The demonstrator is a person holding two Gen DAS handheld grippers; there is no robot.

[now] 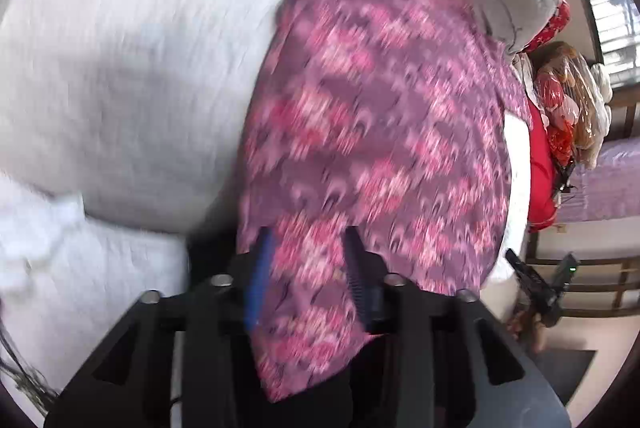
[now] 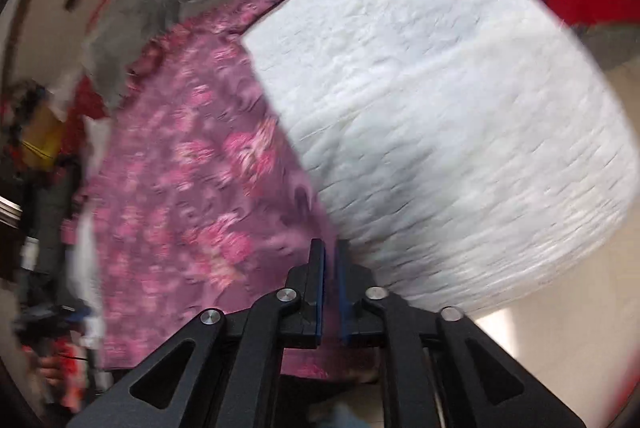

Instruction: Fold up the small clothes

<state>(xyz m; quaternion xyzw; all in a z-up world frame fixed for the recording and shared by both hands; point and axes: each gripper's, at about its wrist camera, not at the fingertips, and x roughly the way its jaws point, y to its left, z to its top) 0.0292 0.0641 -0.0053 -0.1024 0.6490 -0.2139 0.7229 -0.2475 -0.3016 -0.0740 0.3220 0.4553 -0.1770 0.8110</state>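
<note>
Left gripper [image 1: 308, 248]: jaws standing apart over the pink floral garment [image 1: 360, 148], pads not pressing | Right gripper [image 2: 330, 256]: pinching that garment's edge | Garment: lying across the white quilted surface [image 2: 460, 128].

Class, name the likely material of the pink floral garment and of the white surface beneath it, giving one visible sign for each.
Pink floral garment: probably thin woven fabric, matte; it drapes limply with a printed pattern. White surface: seemingly quilted or crinkled textile, matte; fine ridged rows show.
</note>
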